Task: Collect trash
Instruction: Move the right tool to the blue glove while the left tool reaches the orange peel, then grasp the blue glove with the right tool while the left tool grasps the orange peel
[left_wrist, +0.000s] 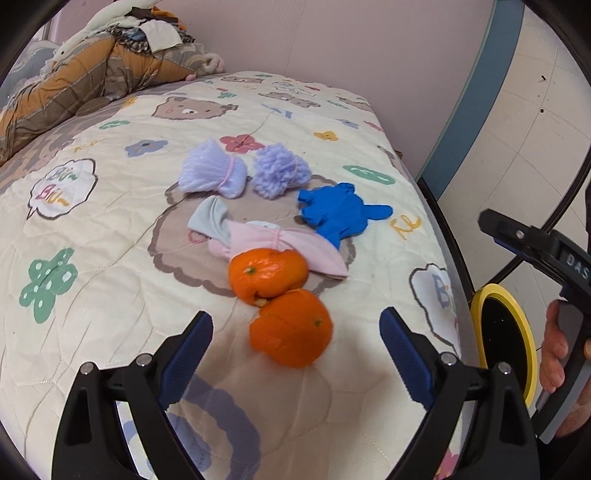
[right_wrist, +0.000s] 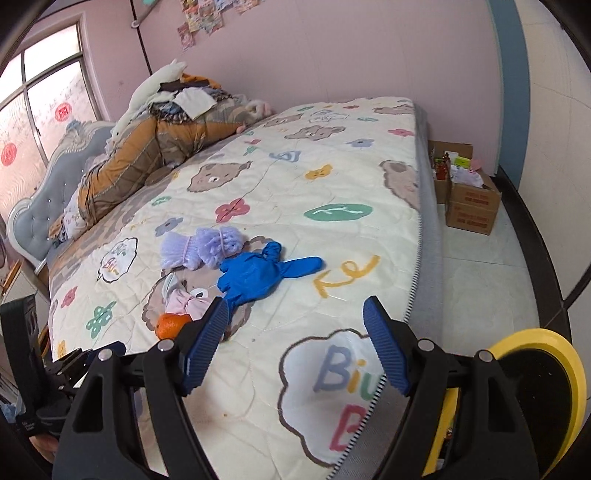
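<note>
Two orange peels lie on the bed quilt (left_wrist: 110, 229): the near orange peel (left_wrist: 291, 328) sits just beyond my open left gripper (left_wrist: 295, 332), the far orange peel (left_wrist: 267, 275) touches it behind. A crumpled blue glove (left_wrist: 340, 214) (right_wrist: 258, 273) lies further back, with pink and grey socks (left_wrist: 273, 243) and two lilac sock bundles (left_wrist: 212, 171) (left_wrist: 280, 173) around it. My right gripper (right_wrist: 295, 325) is open over the quilt near the bed's edge, the glove just ahead of its left finger (right_wrist: 207, 343). A yellow-rimmed bin (left_wrist: 506, 347) (right_wrist: 535, 398) stands beside the bed.
A heap of bedding and clothes (right_wrist: 155, 144) fills the head of the bed by a grey headboard (right_wrist: 44, 192). Cardboard boxes (right_wrist: 469, 199) stand on the tiled floor at the bed's far corner. A person's hand (left_wrist: 554, 350) holds the right gripper's handle at the right of the left wrist view.
</note>
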